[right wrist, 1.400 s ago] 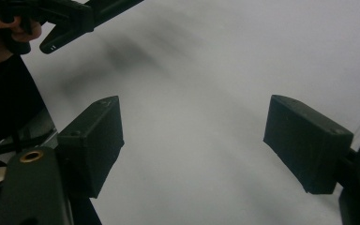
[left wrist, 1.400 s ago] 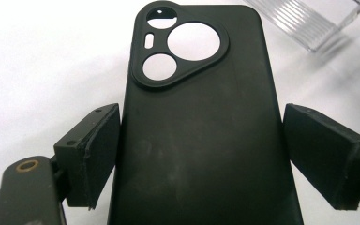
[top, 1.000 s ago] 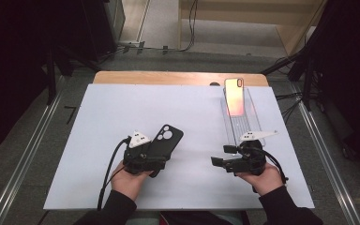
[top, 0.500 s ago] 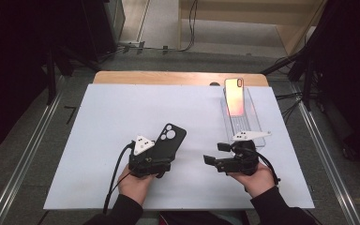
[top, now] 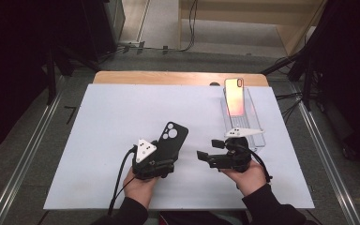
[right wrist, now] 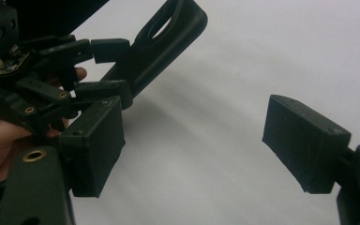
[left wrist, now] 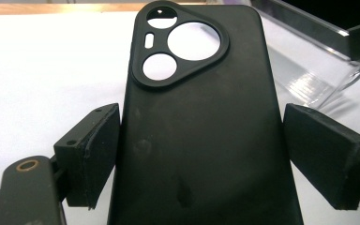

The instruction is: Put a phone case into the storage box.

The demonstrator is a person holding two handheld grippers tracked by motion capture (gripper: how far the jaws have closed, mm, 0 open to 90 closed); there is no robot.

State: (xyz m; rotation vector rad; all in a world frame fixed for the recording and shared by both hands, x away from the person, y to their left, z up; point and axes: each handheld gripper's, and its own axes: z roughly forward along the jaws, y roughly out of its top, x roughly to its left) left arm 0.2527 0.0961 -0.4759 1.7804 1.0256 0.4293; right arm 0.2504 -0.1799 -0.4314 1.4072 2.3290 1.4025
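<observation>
While the person's hands are working near the front edge of the white table (top: 98, 122), the left gripper (top: 161, 152) is grasping a black phone case (top: 169, 140) by its two long sides, its camera cutouts pointing toward the far edge. The case is sitting about midway along the front edge, raised a little off the surface. Just beside it, the right gripper (top: 200, 154) is hanging with its jaws spread and nothing between them, aiming at the case. Toward the far right corner, a phone (top: 235, 96) is leaning in a clear stand (top: 253, 124).
</observation>
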